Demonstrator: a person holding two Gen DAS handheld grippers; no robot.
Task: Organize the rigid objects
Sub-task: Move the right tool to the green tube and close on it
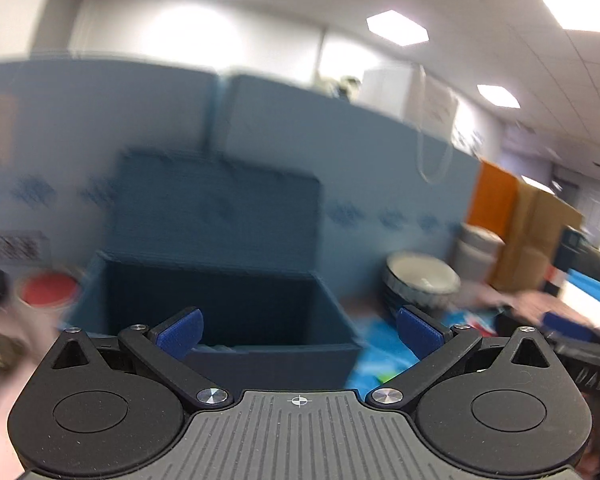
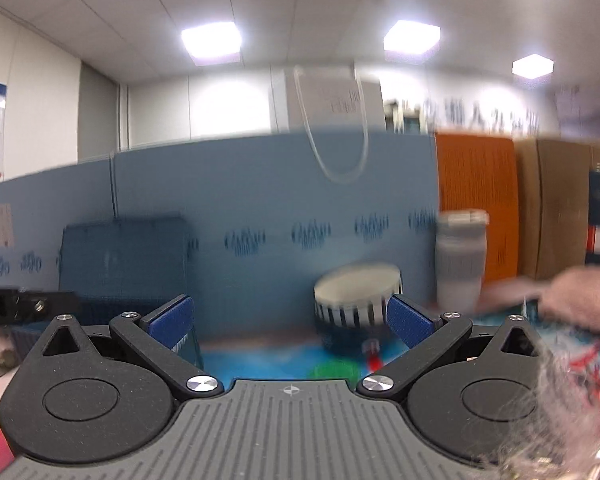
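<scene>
A blue partition (image 2: 260,184) backs the desk (image 2: 260,354) under hexagonal ceiling lights (image 2: 212,42); its printed marks are too blurred to read. The open dark-blue box (image 1: 228,304) stands against the partition, the striped bowl (image 2: 358,300) right of it. Left gripper (image 1: 298,334) and right gripper (image 2: 288,326) fingers are spread, empty.

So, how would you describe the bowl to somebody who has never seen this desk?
Find the long blue partition behind the desk. In front of it, right of the open dark blue box, stands the bowl, left of a tall grey cup. Its cream inside and dark-and-white striped outside set it apart.
</scene>
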